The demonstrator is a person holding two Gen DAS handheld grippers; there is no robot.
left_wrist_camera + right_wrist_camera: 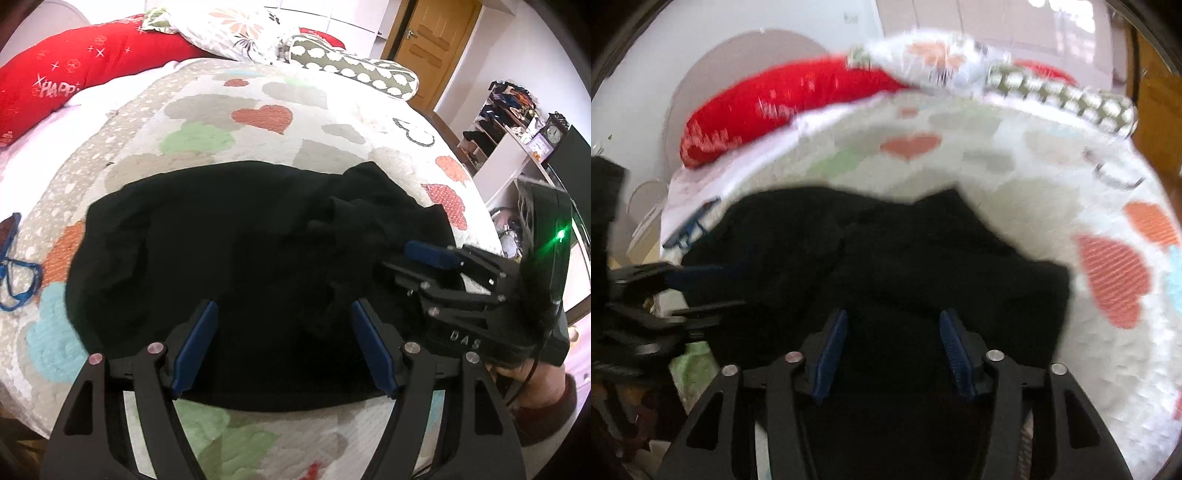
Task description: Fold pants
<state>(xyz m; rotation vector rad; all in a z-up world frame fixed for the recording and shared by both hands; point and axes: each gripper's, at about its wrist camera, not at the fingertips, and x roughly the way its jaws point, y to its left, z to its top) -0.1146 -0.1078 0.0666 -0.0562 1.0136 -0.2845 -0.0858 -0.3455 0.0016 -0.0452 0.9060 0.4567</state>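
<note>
— Behind us we have a bedroom: a wooden door (432,33) at the far right, a shelf (506,122) stuffed with odds and ends, and a bed (332,110) under a quilt printed with hearts. What do we see on it?

— We see the black pants (221,258) lying bunched in the near middle of the quilt, with a rumpled ridge toward their right side. A red pillow (74,70) lies at the far left, a flowered one (236,26) and a dotted one (354,70) along the far edge.

— And our grippers?

— Our left gripper (282,347) hovers over the near edge of the pants, its blue pads spread wide with nothing between them. Our right gripper (894,350) is released too, its pads apart above the dark cloth; that view is blurred. From the left view its fingers reach in at the pants' right edge.

— Anything else?

— We notice a blue strap (14,273) on the quilt at the left, just beside the pants.
</note>
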